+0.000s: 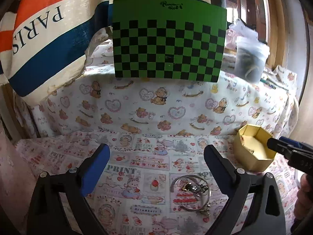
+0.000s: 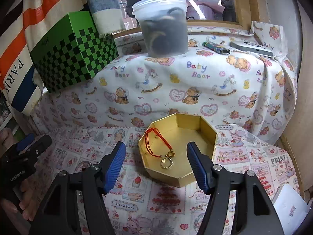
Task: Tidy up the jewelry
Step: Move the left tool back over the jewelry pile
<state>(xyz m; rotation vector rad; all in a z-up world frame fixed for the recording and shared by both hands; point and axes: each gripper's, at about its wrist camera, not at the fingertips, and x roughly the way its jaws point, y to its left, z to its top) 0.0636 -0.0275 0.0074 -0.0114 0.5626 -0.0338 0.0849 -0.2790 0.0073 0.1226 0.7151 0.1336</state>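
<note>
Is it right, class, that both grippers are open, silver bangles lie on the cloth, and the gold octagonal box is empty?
Not quite: the gold octagonal box is not empty. The right wrist view shows a red cord bracelet and a gold ring inside. The left gripper and right gripper are open, and silver bangles lie on the cloth.

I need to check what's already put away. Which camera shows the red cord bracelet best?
The right wrist view: the red cord bracelet lies plainly inside the gold box. The left wrist view shows only the box from outside, its wall hiding the bracelet.
</note>
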